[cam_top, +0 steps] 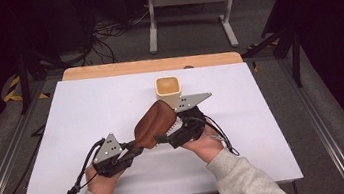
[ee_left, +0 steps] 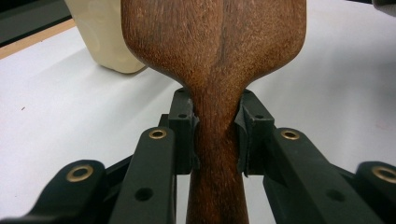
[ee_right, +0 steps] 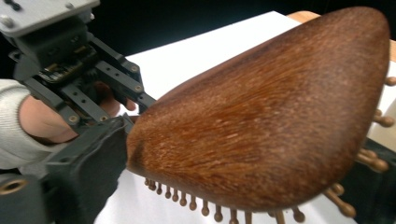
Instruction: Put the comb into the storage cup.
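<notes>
Wooden hairbrush (cam_top: 153, 124) held between two grippers above the white table (cam_top: 87, 118)

Left gripper (ee_left: 217, 135) clamps its handle; right gripper (cam_top: 163, 138) closes on the head, near the cream cup (cam_top: 167, 88)

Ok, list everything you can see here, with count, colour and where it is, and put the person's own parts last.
Hairbrush: one, dark brown wood with wooden pins, held above the table's middle.
Cup: one, cream, on the table just beyond the brush.
Table: one, white top with a wooden far edge.
Desk frame: one, pale grey, on the floor behind the table.
Left tongs: one, black, shut on the brush's neck.
Right tongs: one, black, around the brush head's edges.
Hands: two, grey sleeves, near edge.
</notes>
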